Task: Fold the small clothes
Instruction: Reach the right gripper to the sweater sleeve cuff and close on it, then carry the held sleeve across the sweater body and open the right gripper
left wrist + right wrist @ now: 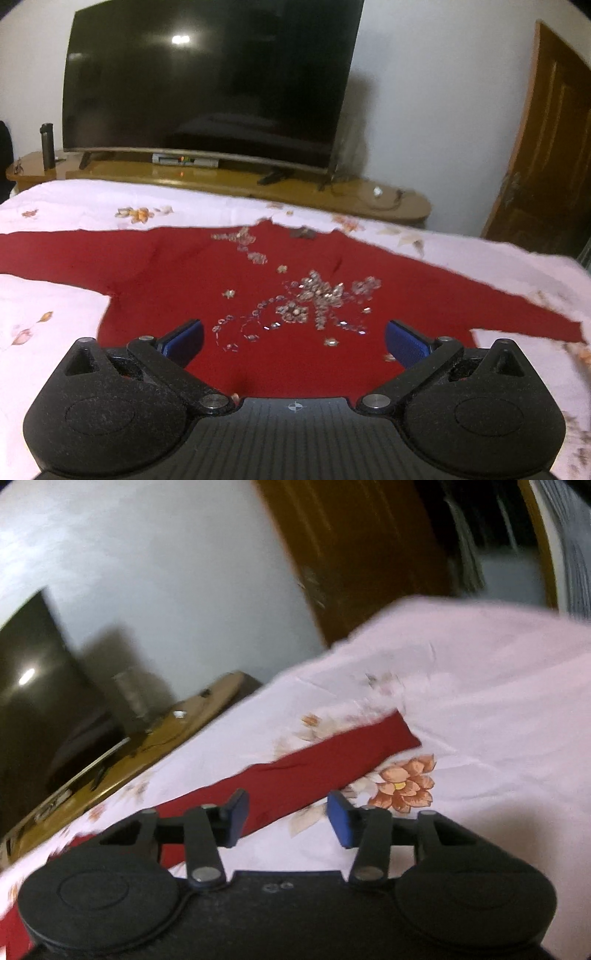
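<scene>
A small red sweater (pixel 177 273) with silver bead trim on its chest lies flat on a white floral bedsheet (pixel 51 332), both sleeves spread out to the sides. My left gripper (pixel 293 341) is open and empty, hovering over the sweater's lower middle. In the right wrist view one red sleeve (pixel 325 760) runs diagonally across the sheet (pixel 480 701). My right gripper (pixel 288 819) is open and empty above the sleeve, near its lower edge, well short of the cuff.
A large dark TV (pixel 207 81) stands on a low wooden cabinet (pixel 229 181) beyond the bed's far edge, with a dark bottle (pixel 47 146) at its left end. A brown wooden door (pixel 543 147) is at the right.
</scene>
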`<state>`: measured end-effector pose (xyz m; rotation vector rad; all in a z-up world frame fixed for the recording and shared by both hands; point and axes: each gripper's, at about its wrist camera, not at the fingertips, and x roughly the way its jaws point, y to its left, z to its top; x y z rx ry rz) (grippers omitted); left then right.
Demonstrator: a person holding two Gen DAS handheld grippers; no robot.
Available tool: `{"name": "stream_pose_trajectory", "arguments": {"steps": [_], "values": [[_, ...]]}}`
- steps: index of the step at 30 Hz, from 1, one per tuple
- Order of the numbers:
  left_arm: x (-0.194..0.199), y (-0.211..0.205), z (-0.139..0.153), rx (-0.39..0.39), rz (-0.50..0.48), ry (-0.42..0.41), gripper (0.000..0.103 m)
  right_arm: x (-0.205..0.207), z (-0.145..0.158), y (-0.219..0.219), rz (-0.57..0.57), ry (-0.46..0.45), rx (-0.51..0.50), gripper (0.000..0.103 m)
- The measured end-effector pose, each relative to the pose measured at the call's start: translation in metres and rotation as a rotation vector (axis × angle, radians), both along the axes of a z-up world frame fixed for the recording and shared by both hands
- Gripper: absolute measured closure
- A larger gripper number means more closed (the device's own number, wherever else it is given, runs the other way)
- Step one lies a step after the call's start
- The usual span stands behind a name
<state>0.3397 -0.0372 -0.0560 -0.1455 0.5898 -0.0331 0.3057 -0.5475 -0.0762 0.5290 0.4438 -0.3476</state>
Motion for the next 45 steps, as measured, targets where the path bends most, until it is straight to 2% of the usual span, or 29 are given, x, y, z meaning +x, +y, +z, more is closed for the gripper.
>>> {"name": "stream_pose_trajectory", "arguments": {"steps": [3,6,12,15,16,17,20,23,27,31,34,39,45], "values": [[0.019,-0.006,-0.013,0.021,0.001,0.039,0.0,0.037,-0.039,-0.044,-0.078,0.028,0.134,0.062],[0.029,-0.009,-0.022,0.027,0.006,0.062,0.0,0.053,-0.07,-0.074,-0.118,0.035,0.261,0.064],[0.044,-0.004,-0.03,0.031,0.025,0.091,0.0,0.067,-0.082,-0.086,-0.097,-0.022,0.32,0.066],[0.05,0.003,-0.028,0.027,0.037,0.086,0.0,0.076,-0.084,-0.1,-0.109,-0.037,0.358,0.082],[0.051,0.006,-0.027,0.027,0.041,0.081,0.0,0.082,-0.086,-0.107,-0.122,-0.036,0.372,0.092],[0.052,0.009,-0.026,0.028,0.045,0.078,0.0,0.086,-0.088,-0.111,-0.133,-0.027,0.377,0.097],[0.059,0.026,-0.025,0.036,0.068,0.084,0.0,0.093,-0.084,-0.111,-0.121,-0.003,0.334,0.096],[0.065,0.047,-0.026,0.012,0.091,0.081,0.0,0.103,-0.067,-0.093,-0.094,0.054,0.204,0.096],[0.071,0.076,-0.03,-0.038,0.12,0.08,0.0,0.111,-0.027,-0.048,-0.017,0.037,0.042,0.096],[0.066,0.102,-0.029,-0.078,0.136,0.057,0.0,0.129,0.014,0.032,0.115,-0.021,-0.101,0.096],[0.057,0.126,-0.026,-0.1,0.154,0.04,0.0,0.147,0.031,0.1,0.238,-0.067,-0.151,0.096],[0.044,0.163,-0.021,-0.099,0.187,0.021,0.0,0.168,0.036,0.212,0.451,-0.09,-0.182,0.096],[0.03,0.192,-0.023,-0.098,0.203,0.025,0.0,0.183,0.012,0.333,0.703,-0.038,-0.243,0.095]]}}
